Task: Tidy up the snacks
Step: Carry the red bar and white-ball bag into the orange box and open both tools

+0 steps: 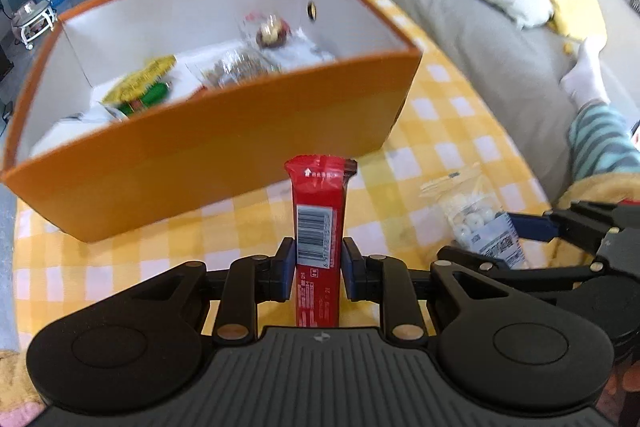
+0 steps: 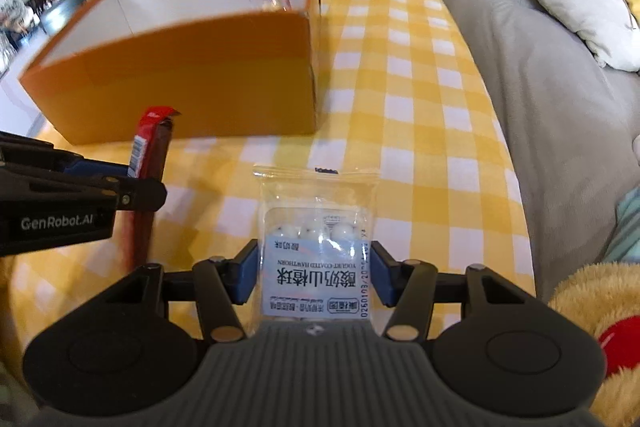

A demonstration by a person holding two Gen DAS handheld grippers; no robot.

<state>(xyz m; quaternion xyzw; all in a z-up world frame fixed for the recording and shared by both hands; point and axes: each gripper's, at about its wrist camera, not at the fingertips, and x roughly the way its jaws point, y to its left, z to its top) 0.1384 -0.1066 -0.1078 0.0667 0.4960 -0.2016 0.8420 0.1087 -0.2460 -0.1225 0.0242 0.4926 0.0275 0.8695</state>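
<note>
— While I hold above the checked tablecloth (image 2: 420, 107), what's gripped?
— My left gripper (image 1: 319, 259) pinches the red bar (image 1: 318, 223); my right gripper (image 2: 316, 267) clamps the bag of white balls (image 2: 316, 247) (orange box (image 1: 208, 147) just ahead).

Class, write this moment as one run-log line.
left gripper: holds red snack bar | right gripper: holds clear candy packet | orange cardboard box: ahead

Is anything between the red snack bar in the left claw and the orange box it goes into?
Only the orange box itself: its near wall faces the red snack bar held in the left claw, so the bar must clear that rim. Nothing else visible intervenes.
</note>
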